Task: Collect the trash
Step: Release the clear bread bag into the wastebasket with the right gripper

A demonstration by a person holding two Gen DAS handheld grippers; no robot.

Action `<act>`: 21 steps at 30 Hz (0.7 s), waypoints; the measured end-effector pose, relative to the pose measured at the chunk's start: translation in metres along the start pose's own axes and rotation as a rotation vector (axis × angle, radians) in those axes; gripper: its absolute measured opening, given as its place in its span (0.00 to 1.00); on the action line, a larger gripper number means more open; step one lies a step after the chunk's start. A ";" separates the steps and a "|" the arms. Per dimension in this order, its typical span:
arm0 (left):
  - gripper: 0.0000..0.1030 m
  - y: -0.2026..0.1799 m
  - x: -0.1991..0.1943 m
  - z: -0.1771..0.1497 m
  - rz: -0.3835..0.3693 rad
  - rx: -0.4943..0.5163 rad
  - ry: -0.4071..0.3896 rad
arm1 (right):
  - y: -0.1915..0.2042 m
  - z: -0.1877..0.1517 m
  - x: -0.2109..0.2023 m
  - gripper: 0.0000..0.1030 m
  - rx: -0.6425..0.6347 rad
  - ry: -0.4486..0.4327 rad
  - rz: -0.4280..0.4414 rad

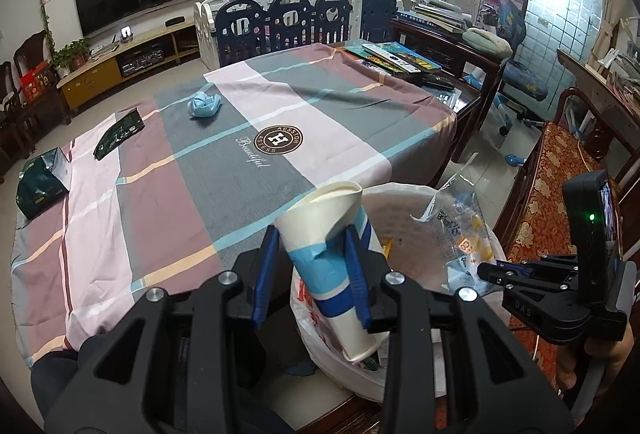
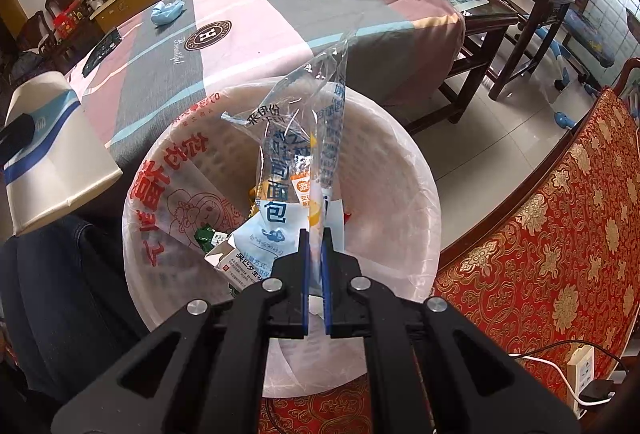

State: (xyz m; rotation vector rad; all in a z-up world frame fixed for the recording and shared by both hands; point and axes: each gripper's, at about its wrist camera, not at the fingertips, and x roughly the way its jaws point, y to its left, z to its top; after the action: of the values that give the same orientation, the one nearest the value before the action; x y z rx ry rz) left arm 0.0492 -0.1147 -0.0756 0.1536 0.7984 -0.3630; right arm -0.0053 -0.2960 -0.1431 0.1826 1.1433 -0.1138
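My left gripper (image 1: pixel 314 240) is shut on a crumpled white-and-blue paper cup (image 1: pixel 336 254), held over the near rim of a white bin lined with a plastic bag (image 1: pixel 400 194). The cup also shows at the left of the right wrist view (image 2: pixel 52 138). My right gripper (image 2: pixel 315 234) is shut on a clear plastic bread wrapper (image 2: pixel 296 154) and holds it upright above the bin (image 2: pixel 384 162); the wrapper (image 1: pixel 460 230) and right gripper (image 1: pixel 486 272) also show in the left wrist view. On the tablecloth lie a crumpled blue mask (image 1: pixel 204 104) and two dark green snack bags (image 1: pixel 118 134) (image 1: pixel 40 186).
The bin holds several wrappers (image 2: pixel 216 238). The plaid-covered table (image 1: pixel 256 122) has books (image 1: pixel 396 60) at its far corner. A red patterned bench (image 2: pixel 540 234) stands right of the bin. A power strip with cables (image 2: pixel 584 374) lies on it. Wooden desk and blue chair stand behind.
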 end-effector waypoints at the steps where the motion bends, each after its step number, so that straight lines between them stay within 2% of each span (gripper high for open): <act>1: 0.33 -0.002 0.000 -0.001 0.008 0.007 -0.002 | 0.000 0.000 0.000 0.06 -0.001 0.005 0.002; 6: 0.33 -0.004 -0.006 -0.006 0.027 0.022 -0.020 | 0.004 -0.004 -0.004 0.06 -0.052 0.027 -0.024; 21: 0.33 0.006 -0.008 -0.010 0.013 -0.023 -0.014 | 0.016 -0.002 0.000 0.06 -0.058 0.086 -0.043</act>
State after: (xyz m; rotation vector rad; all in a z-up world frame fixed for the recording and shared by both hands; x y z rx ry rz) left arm 0.0397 -0.1048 -0.0765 0.1348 0.7872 -0.3424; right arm -0.0044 -0.2798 -0.1422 0.1120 1.2350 -0.1116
